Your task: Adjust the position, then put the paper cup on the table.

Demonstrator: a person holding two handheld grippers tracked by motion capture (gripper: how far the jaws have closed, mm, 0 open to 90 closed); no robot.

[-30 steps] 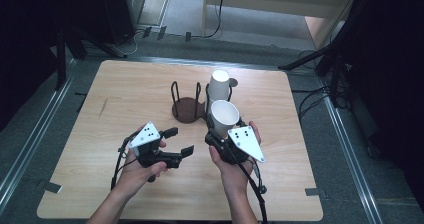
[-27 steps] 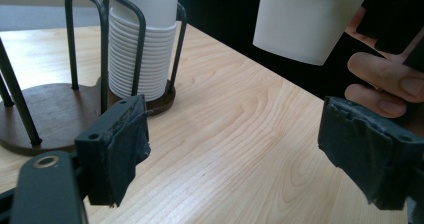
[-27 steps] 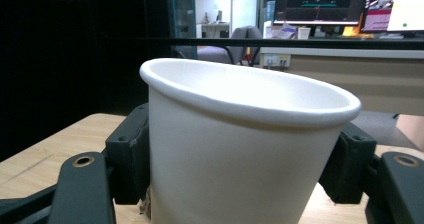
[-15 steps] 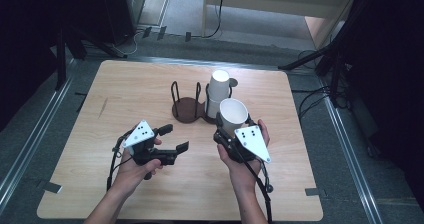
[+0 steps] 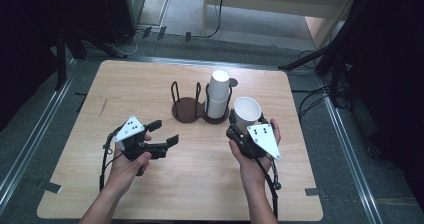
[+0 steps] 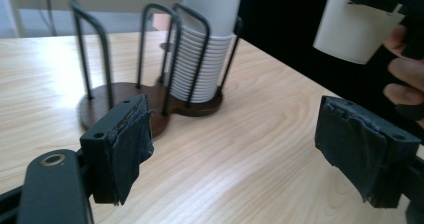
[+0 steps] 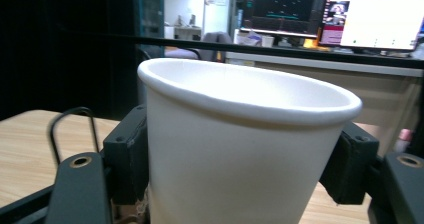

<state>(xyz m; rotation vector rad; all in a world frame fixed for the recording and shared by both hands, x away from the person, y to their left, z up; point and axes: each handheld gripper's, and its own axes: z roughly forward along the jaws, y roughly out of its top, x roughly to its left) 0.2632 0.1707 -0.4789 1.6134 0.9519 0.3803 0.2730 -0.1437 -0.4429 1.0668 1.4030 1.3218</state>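
OK, your right gripper [image 5: 239, 124] has a white paper cup [image 5: 247, 113] clamped between its pads, one on each side of the wall below the rim, as the right gripper view shows. Its jaws have just eased open a touch, yet the cup sits upright in them, mouth up.

Cup [image 7: 240, 149]: plain white, rolled rim, tapering downward, no print, inside empty as far as you can see. It hangs clear of the table [image 5: 150, 84]; the left gripper view shows its base [image 6: 350, 31] in the air.

Place: from table centre the cup is at about 2 o'clock. From the cup, the stack [image 5: 218, 95] of the same cups is at 10 o'clock, just beside it, not touching as far as I can tell. The stack stands in the right bay of the dark wire holder [image 5: 192, 106]; the left bay has nothing in it.

Your left gripper [image 5: 162, 136] is part open, nothing between the pads [image 6: 127, 139], and its jaws have just been closing a little. It sits above the table at about 8 o'clock from the holder, well apart from the cup, jaws pointing toward the holder and the cup.
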